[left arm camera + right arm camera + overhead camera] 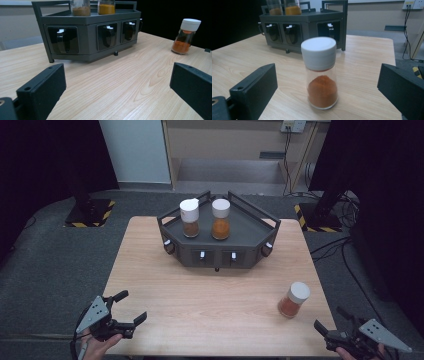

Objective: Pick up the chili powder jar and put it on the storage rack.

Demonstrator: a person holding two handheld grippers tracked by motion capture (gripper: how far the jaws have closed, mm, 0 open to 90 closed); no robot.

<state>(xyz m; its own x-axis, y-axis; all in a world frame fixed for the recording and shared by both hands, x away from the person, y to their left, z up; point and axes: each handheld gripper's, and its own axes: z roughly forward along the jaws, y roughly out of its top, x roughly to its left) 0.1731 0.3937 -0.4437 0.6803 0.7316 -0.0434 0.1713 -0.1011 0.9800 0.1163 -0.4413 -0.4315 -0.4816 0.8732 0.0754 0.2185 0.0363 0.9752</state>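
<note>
A dark grey rack [250, 227] with hooks on its front stands at the table's far middle. On it are a brown spice jar [190, 218] and an orange spice jar [220, 219], both white-capped. A third jar of red-orange powder [293, 299] stands alone near the table's right front. My left gripper [131, 307] is open at the front left corner, nothing between its jaws. My right gripper [330, 322] is open at the front right; the red-orange jar [321, 72] stands just ahead of its spread jaws. The rack [90, 32] faces the left gripper [117, 87].
The wooden table [200, 300] is bare between the rack and the grippers. Dark floor surrounds it, with stand bases marked in yellow and black [90, 212] at the back left and right. Cables [330, 247] lie on the floor to the right.
</note>
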